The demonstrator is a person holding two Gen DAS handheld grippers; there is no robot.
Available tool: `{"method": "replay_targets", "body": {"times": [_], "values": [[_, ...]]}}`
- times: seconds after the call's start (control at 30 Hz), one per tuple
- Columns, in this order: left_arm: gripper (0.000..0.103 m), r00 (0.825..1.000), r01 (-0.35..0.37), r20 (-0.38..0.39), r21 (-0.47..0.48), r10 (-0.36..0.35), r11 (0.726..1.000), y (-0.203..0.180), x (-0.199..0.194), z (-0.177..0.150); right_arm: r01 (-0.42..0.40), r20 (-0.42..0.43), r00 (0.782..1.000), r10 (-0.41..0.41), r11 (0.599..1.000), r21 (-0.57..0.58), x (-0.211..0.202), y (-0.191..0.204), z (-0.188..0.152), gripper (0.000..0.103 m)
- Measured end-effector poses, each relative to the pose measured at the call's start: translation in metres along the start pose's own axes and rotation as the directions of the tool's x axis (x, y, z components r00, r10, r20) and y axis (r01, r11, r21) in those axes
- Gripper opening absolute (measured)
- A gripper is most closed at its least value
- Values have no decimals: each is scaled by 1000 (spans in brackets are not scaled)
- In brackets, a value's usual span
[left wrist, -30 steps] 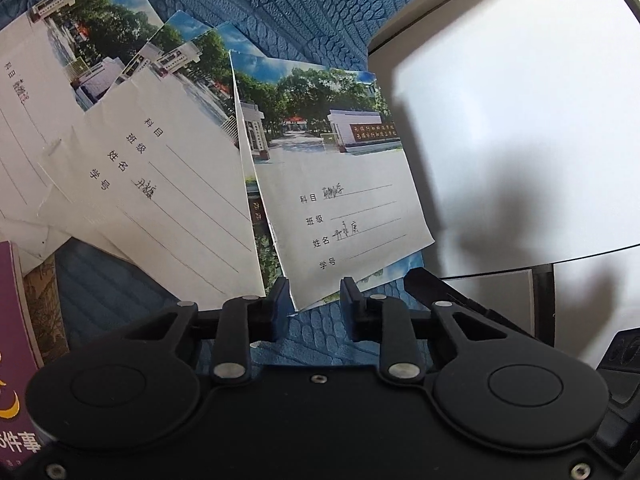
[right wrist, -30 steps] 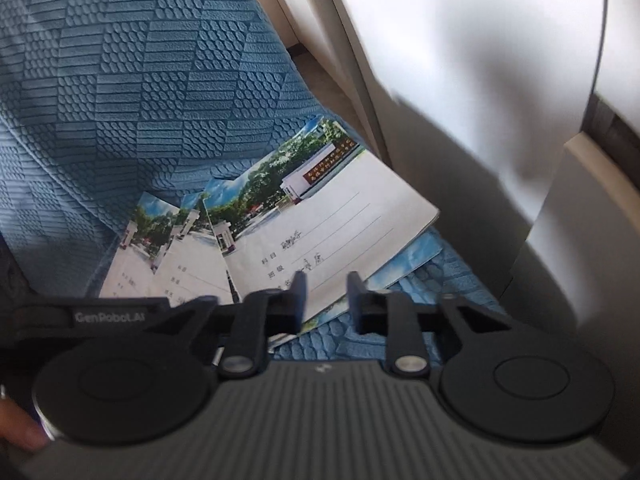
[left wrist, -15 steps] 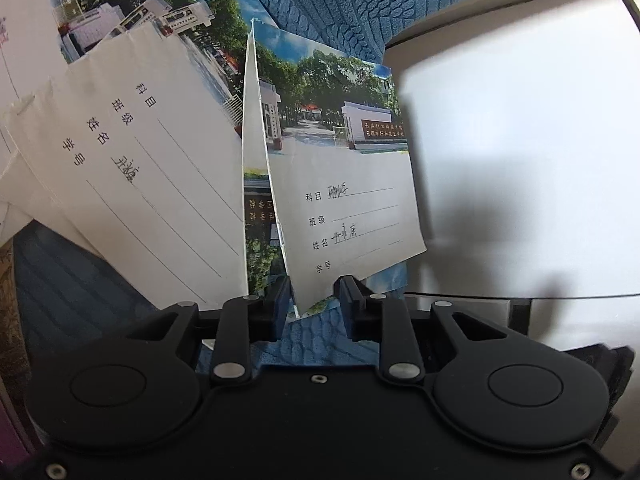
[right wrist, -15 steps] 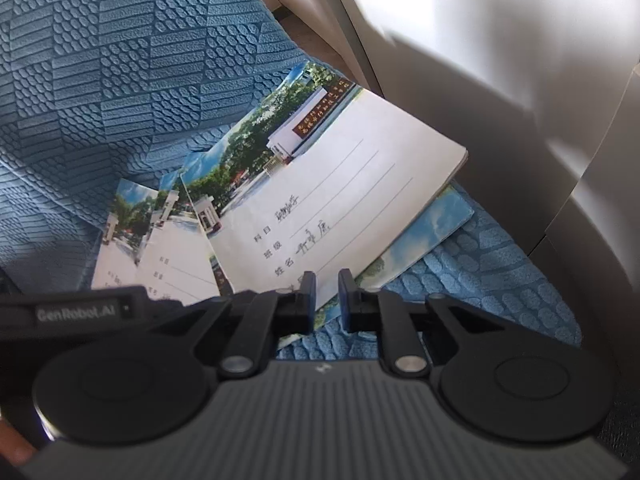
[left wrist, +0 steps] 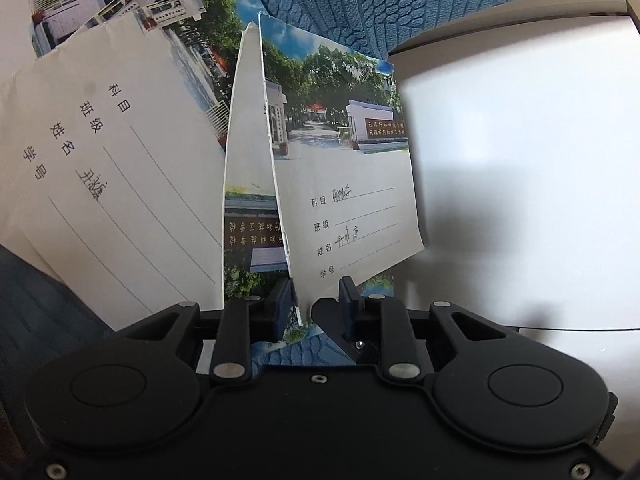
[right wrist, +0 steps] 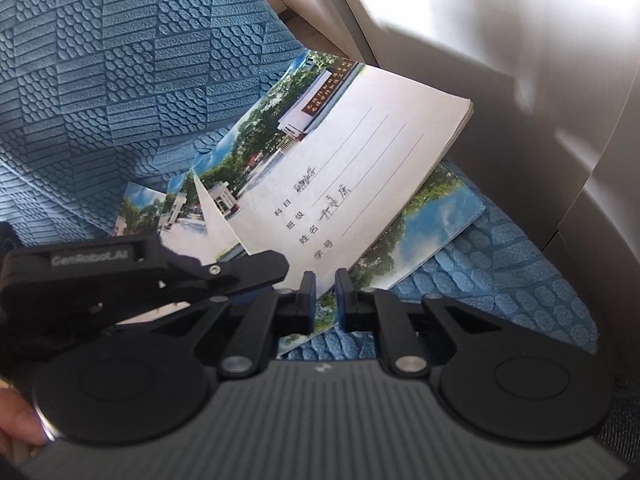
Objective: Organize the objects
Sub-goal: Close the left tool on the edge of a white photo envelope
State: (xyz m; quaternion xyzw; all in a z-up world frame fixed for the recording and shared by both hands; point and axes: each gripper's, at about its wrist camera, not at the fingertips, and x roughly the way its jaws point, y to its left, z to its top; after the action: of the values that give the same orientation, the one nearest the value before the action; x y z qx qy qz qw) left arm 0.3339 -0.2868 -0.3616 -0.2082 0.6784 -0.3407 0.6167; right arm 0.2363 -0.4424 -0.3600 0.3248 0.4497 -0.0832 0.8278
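Several school notebooks with photo covers lie overlapped on a blue textured cloth (right wrist: 120,60). The top notebook (left wrist: 348,216) (right wrist: 352,168) is tilted, its left edge raised off another notebook beneath it (left wrist: 248,240) (right wrist: 436,216). My left gripper (left wrist: 316,300) is open, with the top notebook's near corner between its fingers. My right gripper (right wrist: 326,280) has its jaws closing to a narrow gap; the same notebook's corner tip sits between them, and I see no pad pressing on it. One of the left gripper's fingers (right wrist: 256,270) reaches in from the left in the right wrist view.
A further notebook (left wrist: 120,184) lies to the left, overlapping others behind it. A white cabinet panel (left wrist: 520,160) (right wrist: 520,80) stands close on the right. A person's fingertip (right wrist: 16,432) shows at the lower left.
Both grippers have sunk closer to the top notebook. Its left edge has lifted, showing the cover beneath. The right jaws have narrowed around its corner.
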Motion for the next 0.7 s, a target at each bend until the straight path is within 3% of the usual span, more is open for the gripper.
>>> {"method": "replay_targets", "body": {"times": [0.2,0.27,0.43,0.5,0.6,0.67,0.7], "values": [[13,999,-22,32,-5,22,1000,1,0,-3,-9,2,1000,9,1000,13,0,-2,0,10],[2,998,-39,48,-7,39,999,4,-1,-5,-11,2,1000,11,1000,18,0,-3,0,10],[0,996,-51,72,4,51,999,4,-4,-13,-36,2,999,36,998,52,0,-6,0,11],[0,993,-57,99,3,56,998,4,-9,-15,-55,19,998,54,996,64,-4,-7,-1,17],[0,994,-14,104,-32,17,999,9,-19,-15,-111,53,993,107,990,83,-11,-6,-1,17],[0,995,14,100,-50,-9,999,9,-26,-15,-172,49,985,168,980,102,-12,-8,-1,32],[0,995,24,102,-51,-18,998,9,-29,-15,-190,43,982,186,975,116,-12,-9,-1,46]]}}
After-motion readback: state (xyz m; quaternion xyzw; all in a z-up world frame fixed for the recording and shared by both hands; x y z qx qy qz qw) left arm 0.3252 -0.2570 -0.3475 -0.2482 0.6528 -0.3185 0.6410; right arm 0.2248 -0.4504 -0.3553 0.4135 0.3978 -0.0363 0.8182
